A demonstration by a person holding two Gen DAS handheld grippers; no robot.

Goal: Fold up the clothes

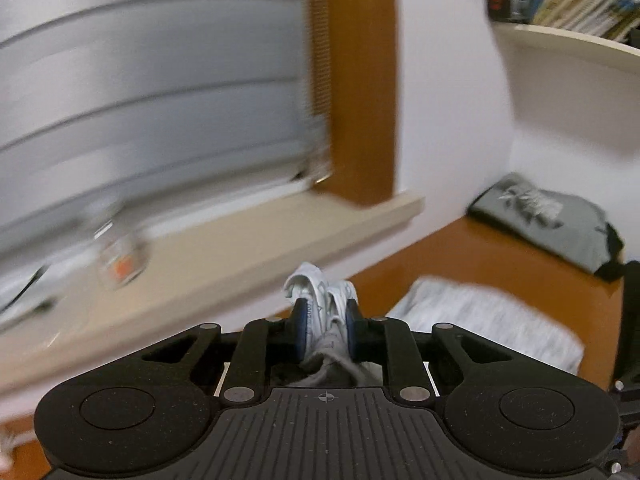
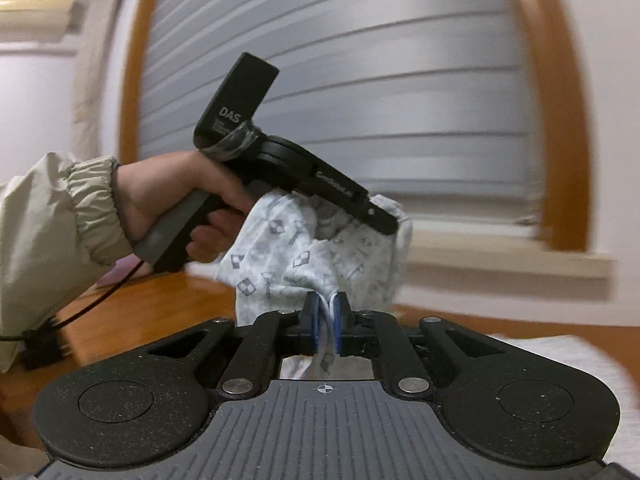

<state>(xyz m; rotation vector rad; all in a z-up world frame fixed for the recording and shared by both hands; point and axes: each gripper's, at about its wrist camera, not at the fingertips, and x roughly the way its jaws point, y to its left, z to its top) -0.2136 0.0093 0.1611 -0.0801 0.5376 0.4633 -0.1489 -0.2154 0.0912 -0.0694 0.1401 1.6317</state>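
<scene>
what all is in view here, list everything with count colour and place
patterned garment: 1, white with grey print, held up in the air between both grippers
folded t-shirt: 1, grey with a print, on the wooden surface by the wall
heathered cloth: 1, light grey, on the wooden surface nearer the camera
wooden surface: 1, orange-brown, under the clothes
window shutter: 1, grey, slatted, in a wooden frame
windowsill: 1, beige, with a blurred jar on it
shelf: 1, cream, upper right, holding books
left gripper: 1, black, clamped on the garment
right gripper: 1, black, clamped on the garment
left hand: 1, beige sleeve, on the left gripper's handle
</scene>
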